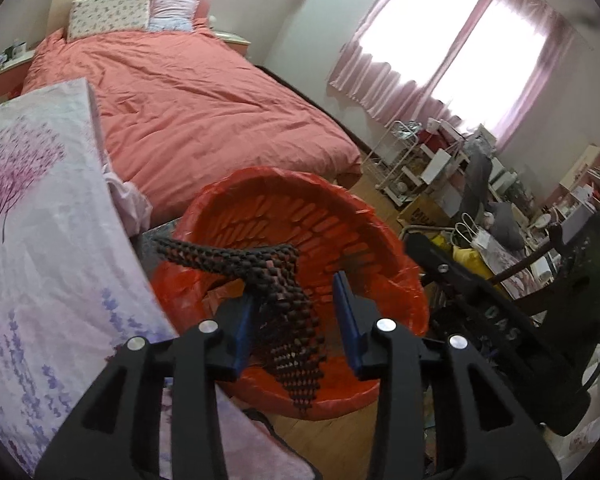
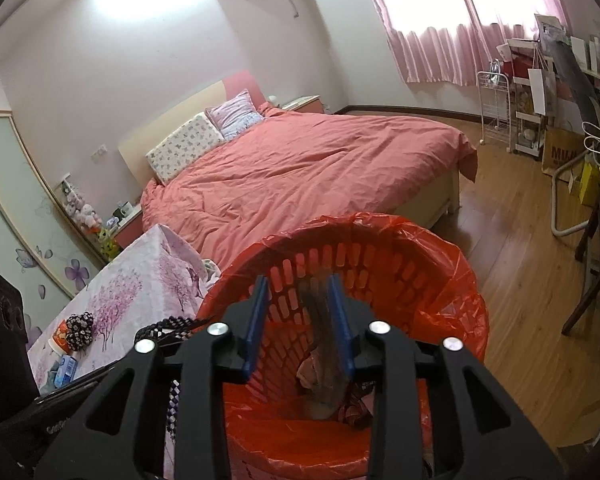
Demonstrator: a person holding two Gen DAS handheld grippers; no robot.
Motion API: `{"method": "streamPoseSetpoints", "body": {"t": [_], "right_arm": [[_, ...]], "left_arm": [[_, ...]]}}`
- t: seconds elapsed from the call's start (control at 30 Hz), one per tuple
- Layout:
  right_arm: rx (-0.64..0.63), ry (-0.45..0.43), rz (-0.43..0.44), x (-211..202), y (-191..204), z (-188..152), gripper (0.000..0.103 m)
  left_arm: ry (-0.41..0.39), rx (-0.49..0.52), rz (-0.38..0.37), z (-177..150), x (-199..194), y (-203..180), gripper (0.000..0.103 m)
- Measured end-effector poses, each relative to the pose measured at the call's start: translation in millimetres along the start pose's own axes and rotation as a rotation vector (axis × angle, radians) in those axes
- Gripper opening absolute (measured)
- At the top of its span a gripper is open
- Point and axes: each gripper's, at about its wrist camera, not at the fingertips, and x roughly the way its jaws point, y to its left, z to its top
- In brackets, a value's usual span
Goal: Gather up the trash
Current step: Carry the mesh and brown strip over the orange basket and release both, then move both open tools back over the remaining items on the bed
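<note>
A red slotted bin lined with a red plastic bag [image 1: 384,264] stands on the floor beside the bed; it also shows in the right wrist view [image 2: 452,280]. My left gripper [image 1: 296,308] is open over the bin's mouth. A black beaded mesh piece [image 1: 288,320] hangs between its fingers, draped against the left pad and over the bin's rim. My right gripper [image 2: 298,316] is open above the bin. A blurred grey-brown piece of trash [image 2: 324,352] is between and below its fingers, inside the bin. Other scraps [image 2: 356,404] lie at the bin's bottom.
A table with a floral cloth [image 2: 132,292] stands left of the bin, carrying a pinecone [image 2: 78,330], a cup and a blue packet [image 2: 66,368]. The bed with a pink duvet [image 2: 308,172] lies behind. Cluttered racks, bags and a chair [image 2: 592,240] fill the right side.
</note>
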Motion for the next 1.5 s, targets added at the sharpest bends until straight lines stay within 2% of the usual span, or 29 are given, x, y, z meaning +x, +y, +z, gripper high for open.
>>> {"method": "streamPoseSetpoints", "body": {"t": [0.17, 0.33, 0.6, 0.67, 0.9, 1.07, 1.1, 1.13, 1.17, 1.27, 1.33, 1.5], "right_arm": [[-0.007, 0.0, -0.01, -2.6, 4.7, -0.9, 0.041], [-0.012, -0.007, -0.024, -5.3, 4.3, -0.9, 0.041], [-0.009, -0.014, -0.054, -7.7, -0.3, -1.0, 0.041], [-0.019, -0.024, -0.067, -10.0, -0.2, -1.3, 0.041], [-0.003, -0.037, -0.1, -18.5, -15.0, -1.4, 0.041], [0.026, -0.046, -0.122, -23.6, -32.7, -0.4, 0.041], [0.031, -0.046, -0.122, -23.6, -34.4, -0.8, 0.041], [0.035, -0.044, -0.121, -23.3, -36.4, -1.0, 0.041], [0.036, -0.044, -0.122, -22.7, -38.0, -1.8, 0.041], [0.041, -0.035, -0.115, -18.5, -36.2, -3.9, 0.041], [0.039, -0.033, -0.108, -18.4, -34.6, -4.4, 0.041], [0.02, -0.037, -0.099, -21.6, -26.2, -6.4, 0.041]], "left_arm": [[0.001, -0.01, -0.004, 1.0, -4.9, 8.7, 0.042], [0.017, -0.012, -0.052, 0.7, -4.7, 5.8, 0.05], [0.01, 0.006, -0.072, 4.1, -9.4, -1.6, 0.078], [-0.001, 0.015, -0.051, 6.1, -13.3, -3.4, 0.085], [0.022, 0.051, -0.027, 28.7, -9.5, -22.1, 0.084], [0.076, 0.012, -0.054, 47.2, 4.0, -25.1, 0.08], [0.095, 0.045, 0.002, 47.6, 9.7, -26.7, 0.074], [0.105, 0.072, 0.059, 45.4, 12.8, -27.8, 0.072], [0.111, 0.102, 0.082, 41.4, 14.1, -28.9, 0.072], [0.119, 0.151, 0.106, 30.6, 14.8, -30.8, 0.074], [0.124, 0.162, 0.09, 26.6, 13.6, -29.8, 0.074], [0.099, 0.178, 0.142, 22.5, 2.1, -22.5, 0.075]]}}
